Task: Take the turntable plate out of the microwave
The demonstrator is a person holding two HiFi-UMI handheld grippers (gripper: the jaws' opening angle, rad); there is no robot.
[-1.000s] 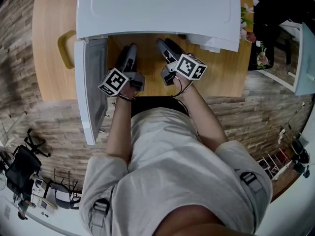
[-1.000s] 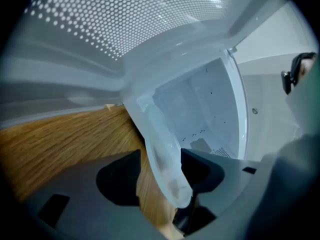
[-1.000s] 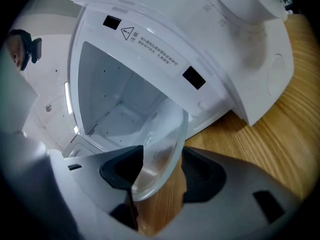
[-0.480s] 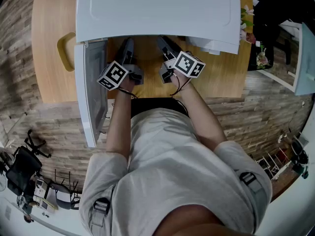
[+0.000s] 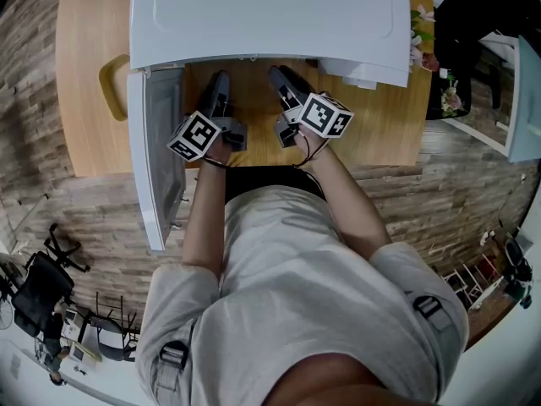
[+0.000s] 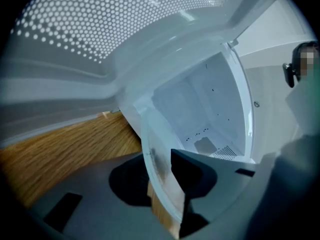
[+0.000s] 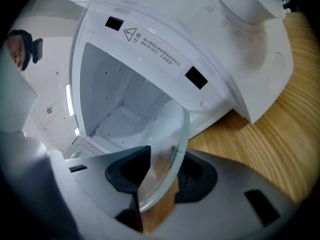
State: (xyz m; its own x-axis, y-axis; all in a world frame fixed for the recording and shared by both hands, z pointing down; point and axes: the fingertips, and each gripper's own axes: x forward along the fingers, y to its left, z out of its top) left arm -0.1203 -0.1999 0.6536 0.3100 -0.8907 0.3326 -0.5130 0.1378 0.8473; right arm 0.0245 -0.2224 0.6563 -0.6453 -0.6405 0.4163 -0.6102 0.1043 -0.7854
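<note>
Turntable plate: clear glass disc at the open mouth of the microwave, above the table. We judge it stiff, fairly heavy, slick and breakable, so we take it by opposite rims. Left gripper and right gripper: jaws closing, each pinching the rim.

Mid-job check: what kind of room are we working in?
Likely an office or lab room, not a fitted kitchen: the white microwave sits on a free-standing wooden table, the floor is wood plank, and a black office chair stands nearby.
</note>
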